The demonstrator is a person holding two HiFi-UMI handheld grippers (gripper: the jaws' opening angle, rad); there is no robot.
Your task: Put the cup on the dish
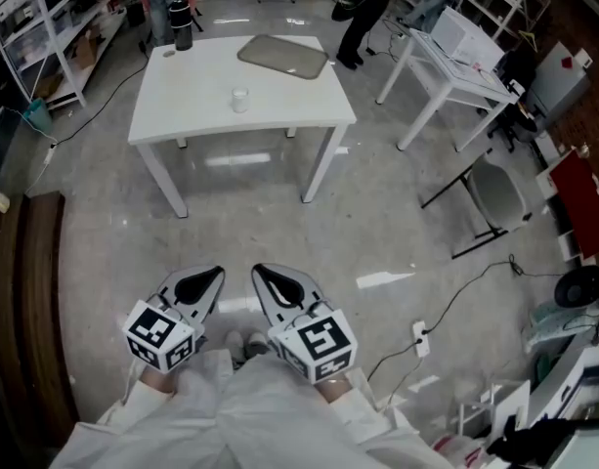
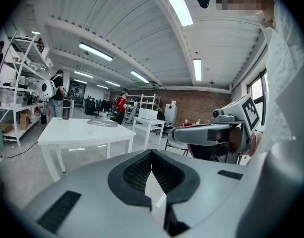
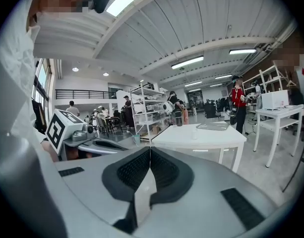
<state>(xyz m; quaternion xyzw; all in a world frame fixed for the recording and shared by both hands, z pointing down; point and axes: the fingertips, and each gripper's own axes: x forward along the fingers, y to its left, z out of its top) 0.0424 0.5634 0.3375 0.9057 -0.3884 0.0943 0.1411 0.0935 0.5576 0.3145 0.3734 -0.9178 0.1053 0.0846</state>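
Far ahead on the white table (image 1: 182,96), the cup (image 1: 240,99) stands upright, near-left of the grey dish (image 1: 284,55) and apart from it. Left gripper (image 1: 211,279) and right gripper (image 1: 266,277) hang close to the body, neither clearly nearer, both jaws pressed together on nothing.

No legible words, numbers or brands anywhere, only black-and-white square code markers (image 1: 160,335), borne on the left tool (image 1: 217,274) and the right tool (image 1: 260,272)
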